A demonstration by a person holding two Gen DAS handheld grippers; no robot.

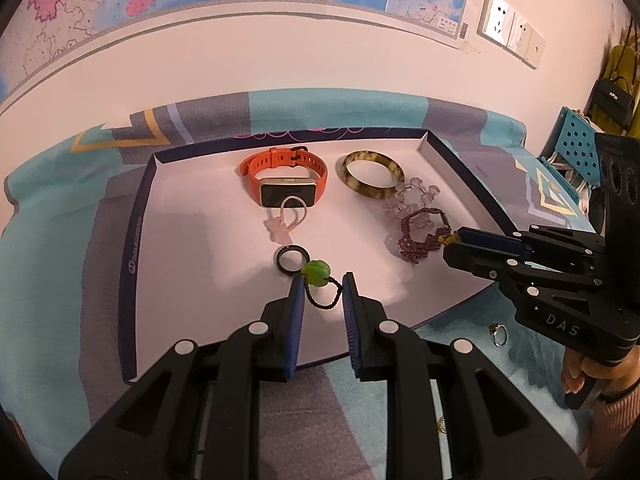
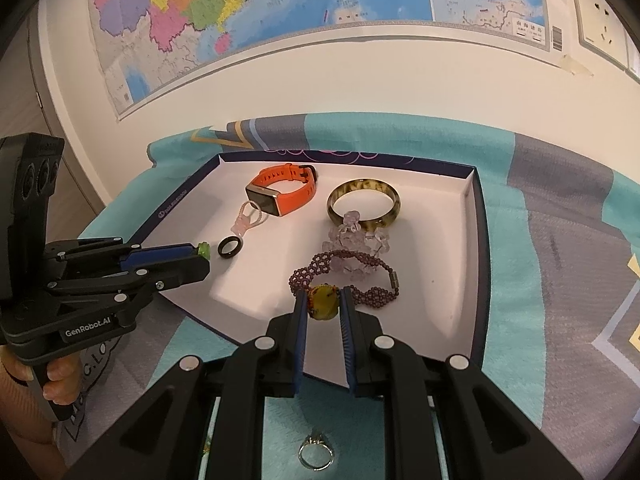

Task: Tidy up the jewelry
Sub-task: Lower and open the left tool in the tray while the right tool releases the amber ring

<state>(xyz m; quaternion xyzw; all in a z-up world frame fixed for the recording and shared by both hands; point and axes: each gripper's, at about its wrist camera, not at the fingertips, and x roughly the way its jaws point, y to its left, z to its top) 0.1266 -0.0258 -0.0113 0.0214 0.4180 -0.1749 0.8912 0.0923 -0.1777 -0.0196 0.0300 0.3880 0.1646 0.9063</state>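
Observation:
A shallow white box tray (image 1: pixel 192 216) (image 2: pixel 448 280) lies on a patterned cloth. In it are an orange watch (image 1: pixel 280 178) (image 2: pixel 284 192), a mottled bangle (image 1: pixel 372 176) (image 2: pixel 364 204), a clear crystal bracelet (image 1: pixel 412 200) (image 2: pixel 352 240), a purple beaded bracelet (image 1: pixel 416 240) (image 2: pixel 348 276), a pink charm loop (image 1: pixel 286 220) (image 2: pixel 248 220) and a black ring (image 1: pixel 292 259) (image 2: pixel 231 247). My left gripper (image 1: pixel 323 280) (image 2: pixel 204 258) is open, its fingers on either side of a green bead on a black cord (image 1: pixel 316 271). My right gripper (image 2: pixel 323 300) (image 1: pixel 450 240) is shut on a yellow bead (image 2: pixel 323 300).
A silver ring (image 2: pixel 316 452) (image 1: pixel 498 334) lies on the cloth in front of the tray. A gold chain bit (image 1: pixel 442 424) lies on the cloth too. A map hangs on the wall behind. A blue perforated rack (image 1: pixel 576 148) stands at the right.

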